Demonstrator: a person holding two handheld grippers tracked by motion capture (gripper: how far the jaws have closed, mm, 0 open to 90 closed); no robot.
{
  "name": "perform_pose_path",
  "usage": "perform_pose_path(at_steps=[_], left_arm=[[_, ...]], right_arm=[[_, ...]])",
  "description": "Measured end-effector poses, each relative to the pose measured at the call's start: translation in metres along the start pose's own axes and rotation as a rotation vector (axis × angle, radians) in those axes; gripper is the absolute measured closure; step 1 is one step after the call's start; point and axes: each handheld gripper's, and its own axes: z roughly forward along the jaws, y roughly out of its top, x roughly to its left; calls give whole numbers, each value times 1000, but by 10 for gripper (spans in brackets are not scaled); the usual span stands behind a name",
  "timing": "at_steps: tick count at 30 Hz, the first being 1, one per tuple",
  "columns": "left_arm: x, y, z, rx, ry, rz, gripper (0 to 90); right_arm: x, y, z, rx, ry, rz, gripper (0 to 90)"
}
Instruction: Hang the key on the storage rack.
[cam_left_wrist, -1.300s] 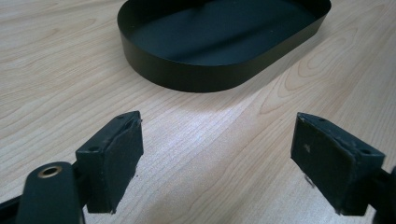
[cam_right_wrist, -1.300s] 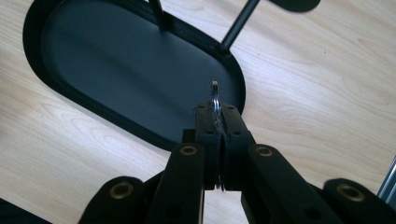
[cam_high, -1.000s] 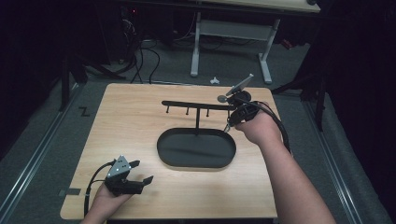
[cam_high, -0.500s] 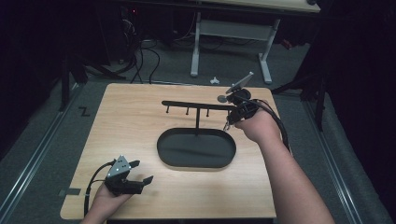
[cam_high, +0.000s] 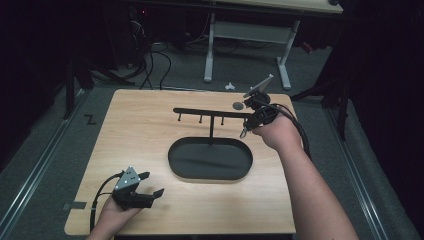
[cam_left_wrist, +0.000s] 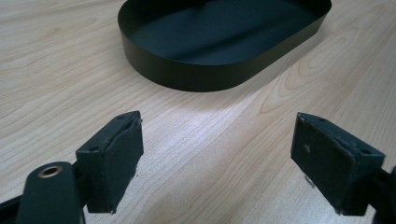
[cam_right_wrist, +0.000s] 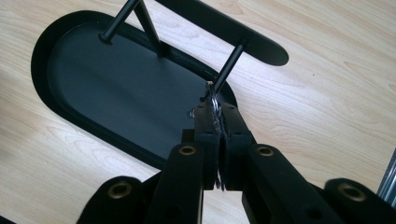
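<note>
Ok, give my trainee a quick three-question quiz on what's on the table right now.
1. True or false: the left gripper has its jaws apart with nothing between them.
2. What does the right gripper pinch? A) a thin silvery metal piece B) a black peg C) a cable
3. What stands in the oval black tray?

Key:
1. True; it rests near the wooden table's front edge.
2. A; held by the end peg.
3. A black rack with a bar and hanging pegs.

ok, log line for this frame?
right gripper: shut on chain at stand peg | left gripper: open, idle | tray: empty
</note>
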Motion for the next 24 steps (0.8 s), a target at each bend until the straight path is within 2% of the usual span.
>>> perform_pose_path(at_steps=[6, 24], left_arm=[[0, 0, 0, 2, -1, 2, 174], [0, 0, 0, 8, -4, 4, 174]], right_arm=[[-5, 2, 0, -16, 3, 10, 868], [-10, 4, 8, -20, -16, 32, 833]])
